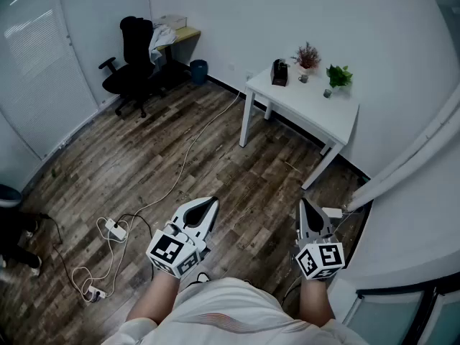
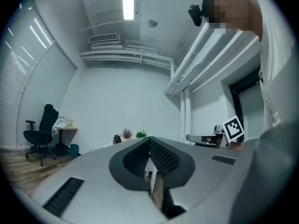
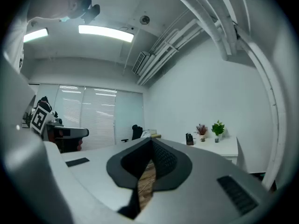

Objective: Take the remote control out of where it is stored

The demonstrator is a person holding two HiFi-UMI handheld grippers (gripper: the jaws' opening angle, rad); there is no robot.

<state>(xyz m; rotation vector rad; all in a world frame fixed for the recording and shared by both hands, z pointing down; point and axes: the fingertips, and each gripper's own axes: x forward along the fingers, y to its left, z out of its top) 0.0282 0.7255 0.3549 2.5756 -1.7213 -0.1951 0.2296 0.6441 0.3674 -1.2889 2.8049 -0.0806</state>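
Hovering over wood-plank floor, left tool, right tool; ribbed jaws together, empty

A small green leafy potted plant is seen on a white rectangular table; a black swivel office chair is parked well apart across the dark wood-plank floor.

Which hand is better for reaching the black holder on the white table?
Probably the right: the right gripper is on the white table's side, nearer the black holder than the left gripper.
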